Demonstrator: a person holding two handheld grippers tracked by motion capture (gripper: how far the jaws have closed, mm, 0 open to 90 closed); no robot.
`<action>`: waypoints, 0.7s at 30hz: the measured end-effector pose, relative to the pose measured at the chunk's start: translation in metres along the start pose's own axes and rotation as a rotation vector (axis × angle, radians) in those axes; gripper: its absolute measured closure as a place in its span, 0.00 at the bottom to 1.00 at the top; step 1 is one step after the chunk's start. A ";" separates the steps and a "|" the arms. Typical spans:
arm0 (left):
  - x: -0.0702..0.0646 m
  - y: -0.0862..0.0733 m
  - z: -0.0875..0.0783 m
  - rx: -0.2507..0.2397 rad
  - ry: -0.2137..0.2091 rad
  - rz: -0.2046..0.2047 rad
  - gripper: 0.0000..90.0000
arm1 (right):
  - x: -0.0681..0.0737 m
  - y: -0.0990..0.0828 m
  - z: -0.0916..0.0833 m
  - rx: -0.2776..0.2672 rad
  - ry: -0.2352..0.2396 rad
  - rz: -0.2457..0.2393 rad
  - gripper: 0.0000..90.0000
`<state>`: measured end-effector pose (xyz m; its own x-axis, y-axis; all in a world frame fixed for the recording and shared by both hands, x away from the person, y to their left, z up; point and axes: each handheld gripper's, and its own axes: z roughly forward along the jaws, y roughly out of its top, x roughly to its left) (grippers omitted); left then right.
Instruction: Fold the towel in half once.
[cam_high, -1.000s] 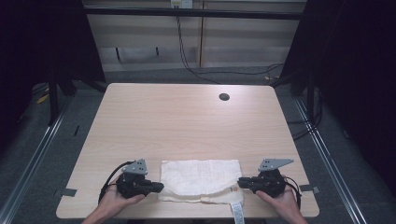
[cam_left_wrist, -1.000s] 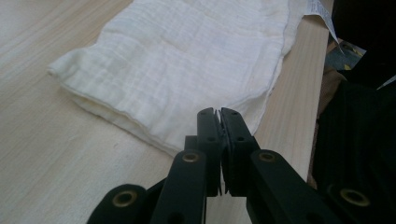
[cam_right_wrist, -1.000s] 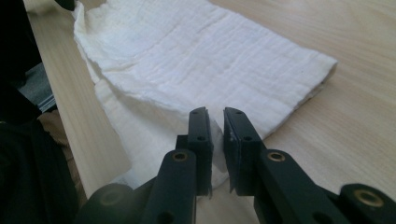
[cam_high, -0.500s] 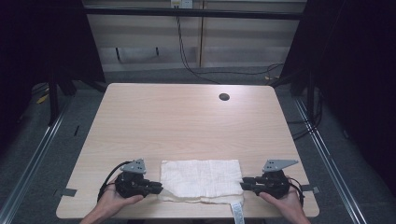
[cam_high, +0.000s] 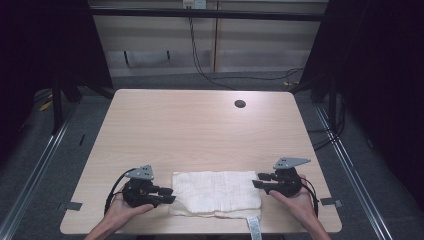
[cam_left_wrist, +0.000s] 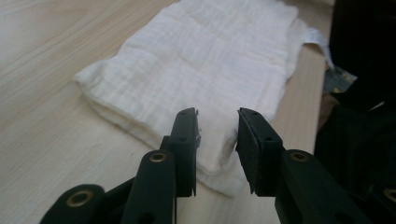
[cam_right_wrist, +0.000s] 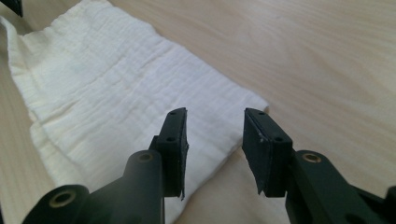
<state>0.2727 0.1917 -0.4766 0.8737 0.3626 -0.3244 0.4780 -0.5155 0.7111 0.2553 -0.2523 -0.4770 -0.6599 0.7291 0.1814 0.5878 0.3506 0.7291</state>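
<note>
Tongs, left (cam_high: 168, 194) and right (cam_high: 257, 180), are being held spread and empty at opposite ends of a folded white cloth (cam_high: 216, 192) lying near the desk (cam_high: 200, 130) front edge; soft, light and limp, it is probably best pinched at its layered corners.

Open L gripper (cam_left_wrist: 217, 140) over cloth (cam_left_wrist: 201, 70)

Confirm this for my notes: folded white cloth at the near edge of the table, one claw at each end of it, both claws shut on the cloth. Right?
Not quite: both are open. The left claw and right claw each show a clear gap between the jaws in their own gripper views, with the cloth lying flat. The rest stands.
</note>
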 end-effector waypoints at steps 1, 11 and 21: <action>0.001 0.000 0.000 -0.010 -0.012 -0.008 0.73 | -0.001 0.003 0.001 0.017 -0.003 -0.012 0.68; 0.007 0.009 -0.006 -0.041 0.036 -0.016 0.68 | -0.016 0.019 0.022 0.048 -0.025 -0.019 0.68; 0.029 0.020 0.032 0.086 0.075 0.008 0.74 | -0.025 0.023 0.041 0.095 -0.016 -0.011 0.73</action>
<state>0.3105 0.1670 -0.4925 0.8697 0.4138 -0.2690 0.4799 -0.5819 0.6566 0.3045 -0.2382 -0.4917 -0.6593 0.7340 0.1628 0.6229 0.4119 0.6651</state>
